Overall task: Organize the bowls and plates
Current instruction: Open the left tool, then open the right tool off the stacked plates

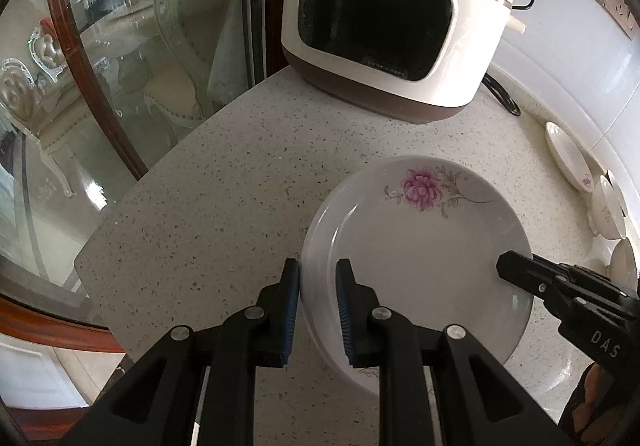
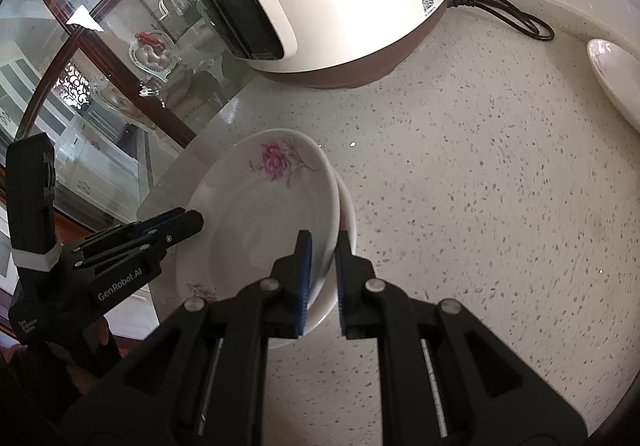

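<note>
A white plate with a pink flower (image 1: 420, 246) is held over the speckled counter (image 1: 224, 206) by both grippers. My left gripper (image 1: 318, 286) is shut on its left rim, one finger inside the plate and one outside. My right gripper (image 2: 323, 258) is shut on the opposite rim and shows in the left wrist view as a black tip (image 1: 510, 266). The flowered plate (image 2: 264, 222) rests tilted over a second white plate (image 2: 349, 214), whose rim peeks out beneath it. The left gripper (image 2: 192, 222) reaches in from the left in the right wrist view.
A white and brown cooker (image 1: 392, 18) stands at the back with its black cord (image 2: 504, 12) trailing right. Another flowered plate (image 1: 568, 158) and stacked bowls (image 1: 608, 210) lie along the right wall. The counter edge (image 1: 132, 198) and a glass door (image 1: 120, 66) are at the left.
</note>
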`<state>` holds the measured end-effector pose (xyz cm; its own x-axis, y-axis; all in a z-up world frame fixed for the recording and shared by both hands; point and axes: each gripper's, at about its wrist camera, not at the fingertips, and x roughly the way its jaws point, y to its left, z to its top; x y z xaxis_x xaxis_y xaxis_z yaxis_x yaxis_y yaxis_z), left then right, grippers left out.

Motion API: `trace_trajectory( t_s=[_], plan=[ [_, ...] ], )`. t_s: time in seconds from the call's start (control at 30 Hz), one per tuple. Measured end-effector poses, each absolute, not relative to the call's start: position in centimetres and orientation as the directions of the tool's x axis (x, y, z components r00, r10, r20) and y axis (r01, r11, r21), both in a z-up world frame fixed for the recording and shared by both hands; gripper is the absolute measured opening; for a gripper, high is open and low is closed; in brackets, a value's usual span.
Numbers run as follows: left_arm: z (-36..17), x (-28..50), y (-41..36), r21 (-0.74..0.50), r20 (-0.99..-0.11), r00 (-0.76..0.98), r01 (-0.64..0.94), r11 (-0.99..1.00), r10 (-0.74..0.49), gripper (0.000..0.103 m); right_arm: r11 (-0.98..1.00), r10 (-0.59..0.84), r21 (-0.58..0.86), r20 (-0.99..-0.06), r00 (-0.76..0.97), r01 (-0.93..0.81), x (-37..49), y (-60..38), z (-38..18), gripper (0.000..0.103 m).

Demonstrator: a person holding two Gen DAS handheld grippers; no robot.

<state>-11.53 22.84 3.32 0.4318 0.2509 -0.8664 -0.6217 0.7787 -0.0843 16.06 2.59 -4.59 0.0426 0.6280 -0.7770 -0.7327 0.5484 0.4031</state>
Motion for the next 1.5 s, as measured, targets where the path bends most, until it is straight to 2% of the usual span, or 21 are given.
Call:
trace_trajectory(
  t_s=[0.2,0.33,0.47,0.5,0.53,0.57,0.63,0.77,0.97,1.07,1.17,1.5],
  plan=[
    [3.4,-11.0,21.2,0.031,-0.866,0.386,-0.592,0.805,0.318,0.019,0.541,0.623,0.385,-0.781,0.048,-0.747,16.0,3.0,-4.6,0.014],
    [3.8,-10.9,20.4,0.141,-0.842,0.351,-0.59,0.795,0.41,0.021,0.546,0.616,0.374,-0.786,0.057,-0.749,16.0,3.1,-4.5,0.014],
    [5.2,-11.4,20.6,0.155,-0.817,0.356,-0.623,0.767,0.454,0.024,0.547,0.612,0.366,-0.788,0.062,-0.753,15.9,3.1,-4.4,0.014],
    [5.7,-11.6,20.8,0.155,-0.809,0.36,-0.631,0.76,0.464,0.027,0.547,0.611,0.362,-0.789,0.063,-0.755,15.8,3.1,-4.4,0.014],
    [6.4,-11.9,20.8,0.153,-0.799,0.367,-0.642,0.751,0.477,0.04,0.546,0.609,0.359,-0.79,0.064,-0.757,15.8,3.2,-4.4,0.014],
    [6.8,-12.1,20.8,0.151,-0.793,0.372,-0.648,0.746,0.483,0.057,0.546,0.608,0.357,-0.791,0.065,-0.758,15.8,3.2,-4.4,0.014],
    [8.1,-12.6,20.8,0.155,-0.767,0.384,-0.666,0.73,0.513,0.072,0.545,0.604,0.348,-0.794,0.07,-0.763,15.7,3.3,-4.3,0.014],
    [9.8,-13.3,21.1,0.081,-0.746,0.446,-0.676,0.733,0.494,0.088,0.542,0.594,0.32,-0.8,0.085,-0.777,15.4,3.7,-4.3,0.014],
    [11.3,-13.4,21.0,0.093,-0.704,0.477,-0.673,0.734,0.526,0.096,0.544,0.58,0.285,-0.807,0.108,-0.789,15.2,4.1,-4.3,0.014],
    [11.7,-13.2,20.8,0.148,-0.677,0.454,-0.687,0.711,0.58,0.102,0.545,0.57,0.264,-0.813,0.12,-0.796,15.1,4.3,-4.3,0.014],
    [11.6,-12.7,20.5,0.191,-0.661,0.439,-0.685,0.703,0.608,0.103,0.541,0.559,0.237,-0.818,0.134,-0.807,14.9,4.6,-4.2,0.015],
    [10.9,-12.1,20.1,0.244,-0.699,0.401,-0.645,0.724,0.592,0.103,0.556,0.542,0.222,-0.828,0.147,-0.801,14.9,4.9,-4.3,0.017]
  ],
)
